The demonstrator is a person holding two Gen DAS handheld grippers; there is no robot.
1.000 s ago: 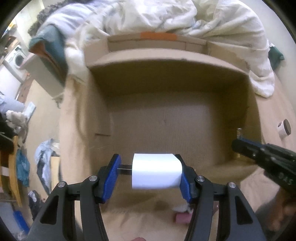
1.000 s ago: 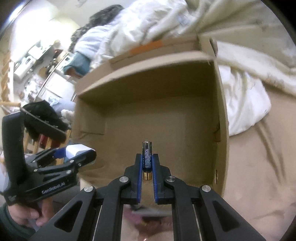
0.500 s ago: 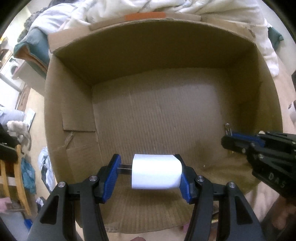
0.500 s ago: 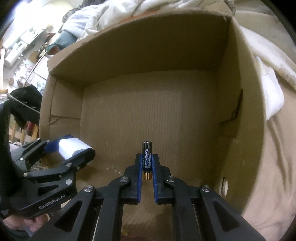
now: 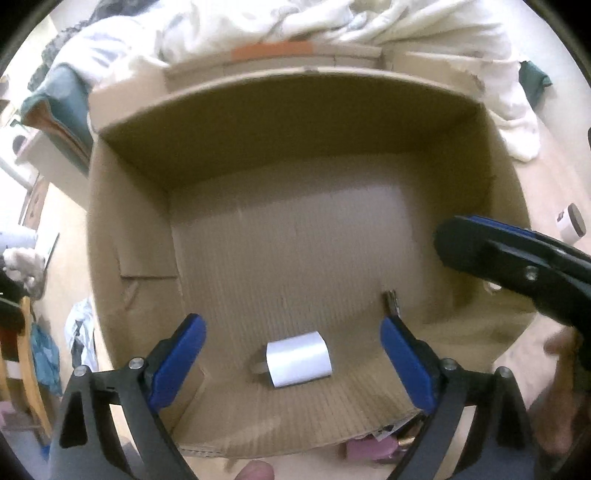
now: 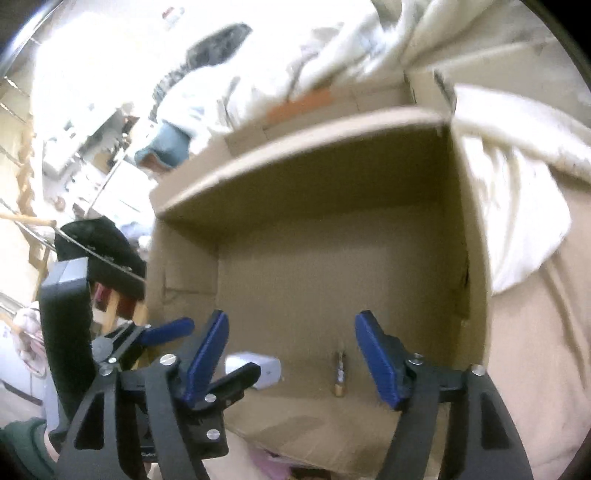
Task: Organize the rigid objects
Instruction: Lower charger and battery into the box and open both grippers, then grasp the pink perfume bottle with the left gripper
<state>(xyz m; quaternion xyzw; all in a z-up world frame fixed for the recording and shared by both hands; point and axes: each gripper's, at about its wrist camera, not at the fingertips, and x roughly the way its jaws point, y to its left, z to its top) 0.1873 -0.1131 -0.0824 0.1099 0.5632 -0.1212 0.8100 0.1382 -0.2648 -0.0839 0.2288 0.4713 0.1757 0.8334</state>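
Charger [image 5: 299, 363] and battery [image 5: 392, 307] lie on the box [image 5: 129, 229] floor, near wall, released for storage; left gripper [image 5: 291, 363] and right gripper [image 6: 291, 360] both open, empty.

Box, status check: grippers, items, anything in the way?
Left gripper open, right gripper open, both empty. White charger and battery lying apart on the box floor. Nothing blocking either.

A rumpled white duvet [image 5: 332, 26] lies behind, a small brown-lidded jar [image 5: 571, 223] sits on the tan sheet [image 6: 546, 332], and a pink item [image 5: 371, 449] lies near.
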